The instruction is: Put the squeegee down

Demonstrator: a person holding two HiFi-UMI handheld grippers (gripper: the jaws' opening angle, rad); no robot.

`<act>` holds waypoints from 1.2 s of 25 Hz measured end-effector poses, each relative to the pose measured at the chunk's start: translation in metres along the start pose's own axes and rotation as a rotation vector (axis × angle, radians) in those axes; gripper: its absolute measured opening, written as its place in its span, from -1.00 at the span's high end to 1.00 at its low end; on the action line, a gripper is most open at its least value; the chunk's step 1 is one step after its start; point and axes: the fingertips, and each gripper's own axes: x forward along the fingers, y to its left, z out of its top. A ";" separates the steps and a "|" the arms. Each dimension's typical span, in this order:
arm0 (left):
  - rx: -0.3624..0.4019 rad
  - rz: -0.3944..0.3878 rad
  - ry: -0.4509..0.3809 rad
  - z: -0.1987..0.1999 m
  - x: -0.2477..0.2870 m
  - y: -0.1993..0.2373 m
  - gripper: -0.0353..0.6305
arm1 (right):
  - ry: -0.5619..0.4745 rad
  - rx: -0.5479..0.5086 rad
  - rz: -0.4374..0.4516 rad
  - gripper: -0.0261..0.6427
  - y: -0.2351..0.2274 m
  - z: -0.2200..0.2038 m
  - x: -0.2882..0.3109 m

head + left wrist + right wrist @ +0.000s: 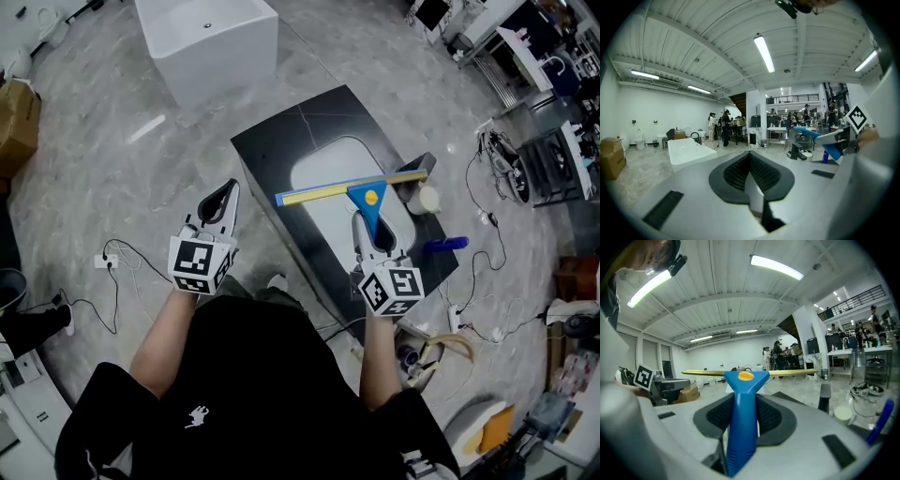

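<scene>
Over dark counter (281,150), squeegee (367,197) blade spans left-right, handle toward camera.

Your two forearms reach forward from your body, side by side and well apart. Your left gripper (223,199) points ahead and hangs off the left edge of the black counter (281,141), over the floor; its jaws meet at the tips with nothing between them. Your right gripper (373,228) points ahead over the counter's near edge, its jaws clamped on the blue handle of the squeegee (367,197), whose blade lies crosswise beyond the fingertips. Each marker cube sits over your hand.
</scene>
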 end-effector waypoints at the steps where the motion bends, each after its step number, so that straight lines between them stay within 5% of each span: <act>1: 0.002 0.008 0.003 0.000 0.000 -0.001 0.88 | 0.000 0.002 0.009 0.53 -0.001 0.000 0.001; 17: -0.018 0.035 0.072 -0.018 0.032 0.053 0.89 | 0.036 -0.018 0.008 0.53 0.009 0.000 0.062; 30: 0.001 -0.082 0.104 -0.025 0.111 0.112 0.88 | 0.056 -0.069 -0.119 0.53 0.014 0.021 0.160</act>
